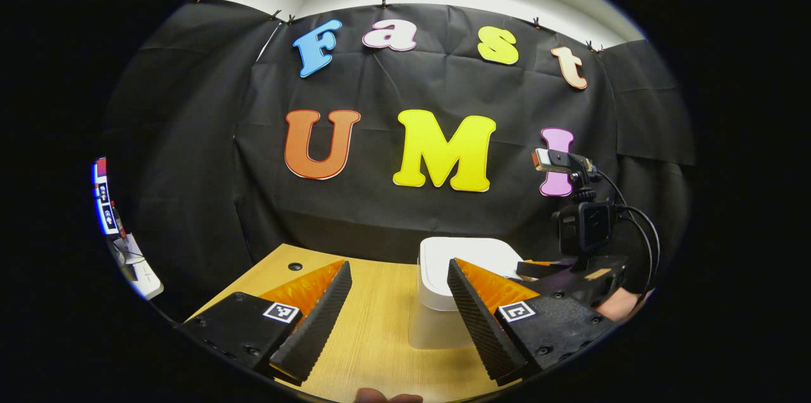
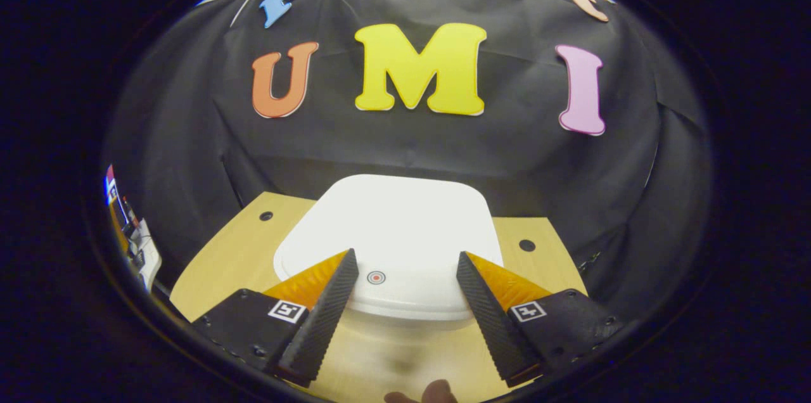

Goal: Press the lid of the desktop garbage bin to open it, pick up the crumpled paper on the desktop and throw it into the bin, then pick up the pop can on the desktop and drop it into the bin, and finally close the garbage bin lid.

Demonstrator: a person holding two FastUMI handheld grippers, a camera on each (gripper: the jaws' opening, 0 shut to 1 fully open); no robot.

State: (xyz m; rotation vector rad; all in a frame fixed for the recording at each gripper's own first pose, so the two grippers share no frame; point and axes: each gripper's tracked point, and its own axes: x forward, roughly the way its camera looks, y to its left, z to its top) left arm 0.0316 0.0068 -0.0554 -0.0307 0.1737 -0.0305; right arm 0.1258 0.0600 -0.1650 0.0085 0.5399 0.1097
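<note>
In the right gripper view the right gripper [image 2: 404, 292] has its jaws spread wide and empty, low in the frame, straddling the near edge of the garbage bin's lid [image 2: 405, 232]. Whether they touch the lid I cannot tell. A small red ring mark [image 2: 376, 277] sits on the lid between the two jaws, slightly left of centre. The lid lies flat and closed on the garbage bin [image 2: 405, 317], which stands in the middle of the frame on the wooden desk [image 2: 222, 263].

In the left gripper view the left gripper [image 1: 399, 301] likewise has its jaws released and holds nothing, low in the frame above bare desk. Beyond its right jaw the bin stands at centre right, lid down, with the right gripper and its camera mount just beside it at the right edge.

Judging by the shut lid and empty jaws, the task looks to be either at its first step, pressing the lid open, or at its end with the lid reclosed. These pictures alone do not settle which.
</note>
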